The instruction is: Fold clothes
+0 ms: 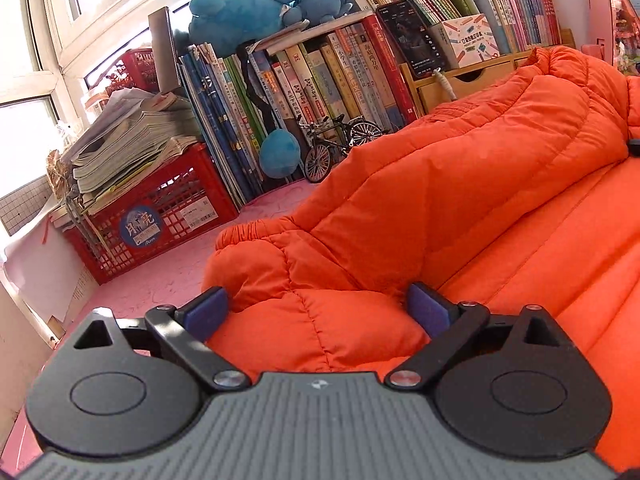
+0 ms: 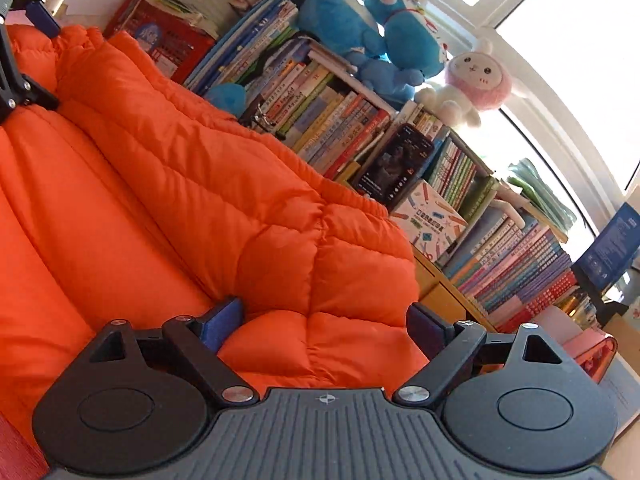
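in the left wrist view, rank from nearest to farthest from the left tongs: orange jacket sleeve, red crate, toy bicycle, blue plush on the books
1. Orange jacket sleeve: between the open left tongs.
2. Red crate: left, on the pink surface.
3. Toy bicycle: centre, in front of the books.
4. Blue plush: top, on the books.

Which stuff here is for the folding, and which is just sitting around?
For the folding:
orange jacket
left gripper, open
right gripper, open

Just sitting around:
books
red crate
blue plush toys
pink bunny
toy bicycle
phone
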`<state>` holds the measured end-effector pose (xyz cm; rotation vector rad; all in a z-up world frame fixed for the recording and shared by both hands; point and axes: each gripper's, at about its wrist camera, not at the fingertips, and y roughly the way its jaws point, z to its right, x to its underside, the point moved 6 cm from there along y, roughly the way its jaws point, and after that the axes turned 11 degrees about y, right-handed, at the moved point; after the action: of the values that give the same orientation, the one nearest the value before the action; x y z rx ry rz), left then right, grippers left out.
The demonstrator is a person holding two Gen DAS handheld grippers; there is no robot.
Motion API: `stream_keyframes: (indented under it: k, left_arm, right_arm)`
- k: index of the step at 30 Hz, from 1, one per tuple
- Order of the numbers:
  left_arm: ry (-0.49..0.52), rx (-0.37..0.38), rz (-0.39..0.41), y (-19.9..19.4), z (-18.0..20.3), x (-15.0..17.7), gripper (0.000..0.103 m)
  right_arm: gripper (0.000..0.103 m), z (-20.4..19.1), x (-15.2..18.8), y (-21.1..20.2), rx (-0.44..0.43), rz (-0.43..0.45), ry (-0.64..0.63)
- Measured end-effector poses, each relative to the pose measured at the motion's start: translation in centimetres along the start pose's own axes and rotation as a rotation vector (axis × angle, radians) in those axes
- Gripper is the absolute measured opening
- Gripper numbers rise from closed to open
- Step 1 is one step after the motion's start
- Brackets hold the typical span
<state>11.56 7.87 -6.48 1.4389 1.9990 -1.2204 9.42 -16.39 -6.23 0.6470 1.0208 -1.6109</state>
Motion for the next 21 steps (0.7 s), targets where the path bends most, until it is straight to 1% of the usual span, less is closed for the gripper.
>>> stream_keyframes:
  k: [3, 5, 6, 9, 10, 11, 12, 13, 16, 18, 21]
  left_arm:
    - [0.003, -0.002, 0.002, -0.1, 0.0, 0.1, 0.099]
    - [0.007, -0.002, 0.004, -0.1, 0.0, 0.1, 0.099]
    - [0.010, -0.004, 0.005, -0.1, 0.1, 0.1, 0.099]
    - [0.019, -0.010, 0.008, -0.2, 0.2, 0.0, 0.099]
    - [0.023, -0.013, 0.008, -0.2, 0.2, 0.0, 0.099]
    - [0.027, -0.017, 0.008, -0.2, 0.3, -0.1, 0.099]
    - [0.031, -0.020, 0.008, -0.2, 0.3, -0.1, 0.098]
    - [0.035, -0.023, 0.009, -0.2, 0.4, -0.1, 0.098]
    - [0.038, -0.026, 0.011, -0.3, 0.4, -0.1, 0.098]
    - [0.037, -0.025, 0.011, -0.3, 0.4, -0.1, 0.098]
    - [0.037, -0.026, 0.011, -0.3, 0.4, 0.0, 0.098]
  right_arm:
    - [0.089, 2.8, 2.0, 0.8, 0.058, -0.060, 0.045]
    - [0.091, 4.7, 3.3, 1.3, 0.096, -0.100, 0.075]
    - [0.093, 5.4, 3.8, 1.5, 0.112, -0.116, 0.084]
    - [0.094, 6.0, 4.1, 1.5, 0.146, -0.141, 0.078]
    - [0.093, 6.0, 3.7, 1.3, 0.160, -0.141, 0.070]
    - [0.090, 5.7, 3.2, 0.9, 0.179, -0.131, 0.059]
    - [0.088, 5.2, 2.4, 0.3, 0.196, -0.103, 0.045]
    - [0.088, 4.5, 1.2, -0.5, 0.201, -0.059, 0.040]
    - [0.089, 1.7, -2.6, -3.0, 0.124, 0.053, 0.109]
    - [0.089, -1.3, -5.3, -4.3, 0.033, 0.110, 0.150]
    - [0.089, -6.7, -7.8, -5.7, -0.066, 0.182, 0.110]
